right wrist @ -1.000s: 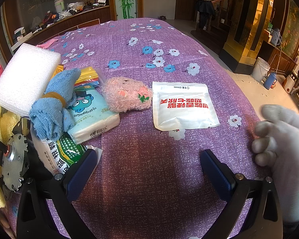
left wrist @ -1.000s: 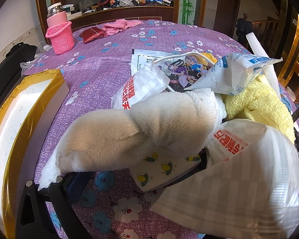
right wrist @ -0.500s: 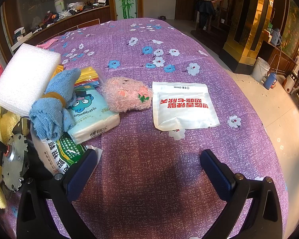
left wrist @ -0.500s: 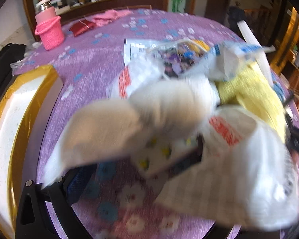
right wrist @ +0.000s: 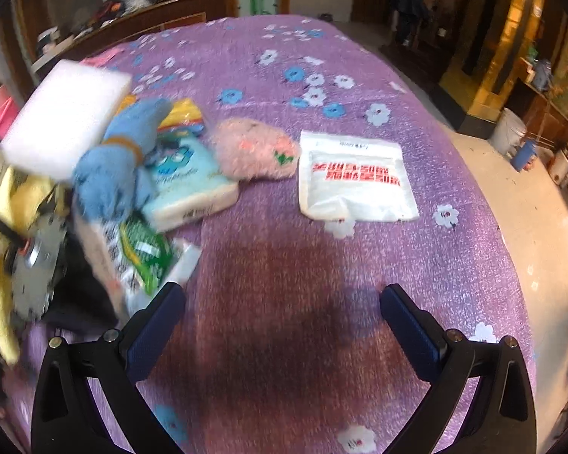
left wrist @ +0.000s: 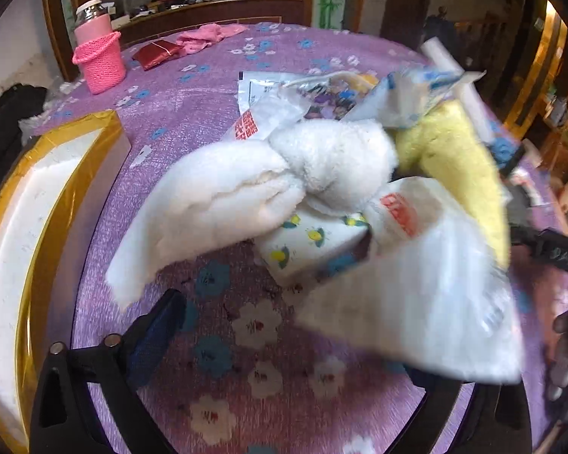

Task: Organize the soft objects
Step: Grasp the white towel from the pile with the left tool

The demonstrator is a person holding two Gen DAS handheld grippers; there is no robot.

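Observation:
A pile of soft things lies on the purple flowered tablecloth (left wrist: 216, 87). In the left wrist view a knotted white towel (left wrist: 246, 193) lies on a lemon-print tissue pack (left wrist: 306, 242), next to a yellow towel (left wrist: 462, 166) and a white checked packet (left wrist: 428, 291). My left gripper (left wrist: 295, 325) is open just before the pile; the packet hides its right finger. In the right wrist view lie a blue cloth (right wrist: 113, 166), a blue tissue pack (right wrist: 185, 178), a pink plush (right wrist: 253, 147), a white pouch with red print (right wrist: 356, 178) and a white foam block (right wrist: 64, 113). My right gripper (right wrist: 284, 317) is open and empty above bare cloth.
A gold-edged white box (left wrist: 30, 234) stands at the left table edge. A pink basket holding a bottle (left wrist: 98, 60), a red pouch (left wrist: 157, 53) and a pink cloth (left wrist: 204, 36) are at the far side. The table's right edge drops to the floor (right wrist: 530, 204).
The left gripper has pulled back and risen a little from the pile. The right gripper has lifted and tilted slightly. A gloved hand seen at the right one second ago has left.

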